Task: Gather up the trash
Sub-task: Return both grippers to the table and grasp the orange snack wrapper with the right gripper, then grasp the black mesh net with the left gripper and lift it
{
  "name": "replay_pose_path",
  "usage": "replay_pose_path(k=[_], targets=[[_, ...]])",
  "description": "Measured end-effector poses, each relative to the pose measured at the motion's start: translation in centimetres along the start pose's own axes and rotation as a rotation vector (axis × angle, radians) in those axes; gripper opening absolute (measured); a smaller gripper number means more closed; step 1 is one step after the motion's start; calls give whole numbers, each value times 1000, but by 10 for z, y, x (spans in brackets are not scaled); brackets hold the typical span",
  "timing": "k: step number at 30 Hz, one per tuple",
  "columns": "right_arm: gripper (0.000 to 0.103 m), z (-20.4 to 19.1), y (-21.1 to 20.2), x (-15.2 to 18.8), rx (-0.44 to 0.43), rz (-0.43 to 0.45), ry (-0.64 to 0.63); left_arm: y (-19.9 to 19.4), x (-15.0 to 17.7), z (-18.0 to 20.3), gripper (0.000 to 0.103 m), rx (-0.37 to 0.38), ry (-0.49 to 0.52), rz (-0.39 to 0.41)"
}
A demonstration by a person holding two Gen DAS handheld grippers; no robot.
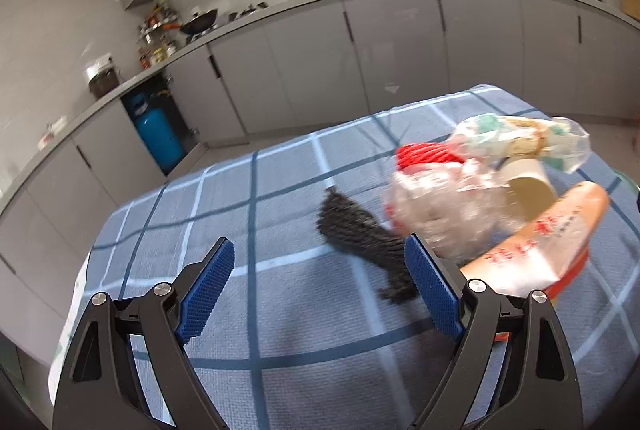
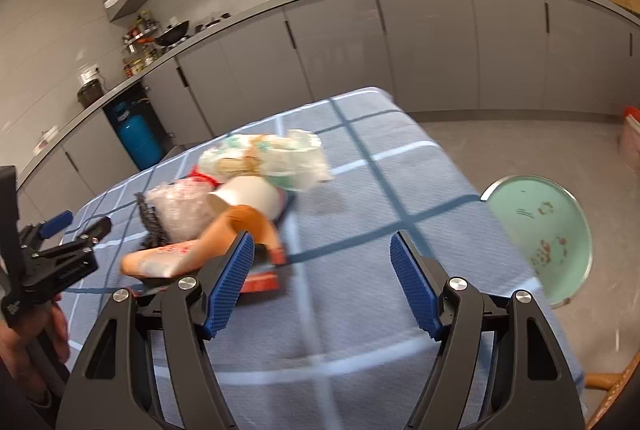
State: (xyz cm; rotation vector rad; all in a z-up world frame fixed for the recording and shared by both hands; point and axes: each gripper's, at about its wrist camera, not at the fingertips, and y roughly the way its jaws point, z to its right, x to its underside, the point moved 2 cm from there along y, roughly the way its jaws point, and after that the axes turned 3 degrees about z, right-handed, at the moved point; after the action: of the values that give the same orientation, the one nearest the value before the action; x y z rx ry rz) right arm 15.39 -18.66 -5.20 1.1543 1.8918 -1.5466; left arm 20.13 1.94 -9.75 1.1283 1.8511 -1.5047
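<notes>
A heap of trash lies on the blue checked tablecloth (image 1: 280, 197): a black mesh scrap (image 1: 356, 230), crumpled clear plastic (image 1: 440, 205), red netting (image 1: 428, 153), a printed clear bag (image 1: 528, 141), a paper cup (image 1: 528, 181) and an orange-white wrapper (image 1: 540, 242). My left gripper (image 1: 320, 286) is open, above the cloth just left of the heap. In the right wrist view the heap (image 2: 224, 205) sits left of centre. My right gripper (image 2: 322, 282) is open above bare cloth (image 2: 360, 189), its left finger close to the orange wrapper (image 2: 192, 254). The left gripper (image 2: 76, 230) shows at the left.
A mint-green bin lid (image 2: 548, 230) stands on the floor right of the table. Grey kitchen cabinets (image 1: 360, 49) and a counter run behind. A blue gas cylinder (image 1: 158, 133) stands in an open cabinet bay. A wicker edge (image 2: 612, 376) shows at lower right.
</notes>
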Motion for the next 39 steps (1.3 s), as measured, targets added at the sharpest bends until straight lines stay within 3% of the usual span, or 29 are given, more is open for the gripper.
replay_pose_path(k=[5,14,19,21,24,39], targets=[[74,-29,15,-1,0,-33,4,14,12,-15,86,-47,-24,-8],[73,-51,41,9,-33,-101,53,28,26,-21,86,-20,-61,-41],[58,-55,54,14,-56,-140,72,35,30,-4,86,22,-39,-44],[37,-57,56,14,-71,-144,69,35,32,1,86,37,-32,-47],[21,-62,56,14,-90,-141,48,36,34,1,86,57,-40,-51],[10,-61,5,-8,-128,-39,-29,56,5,-12,86,125,-178,-103]])
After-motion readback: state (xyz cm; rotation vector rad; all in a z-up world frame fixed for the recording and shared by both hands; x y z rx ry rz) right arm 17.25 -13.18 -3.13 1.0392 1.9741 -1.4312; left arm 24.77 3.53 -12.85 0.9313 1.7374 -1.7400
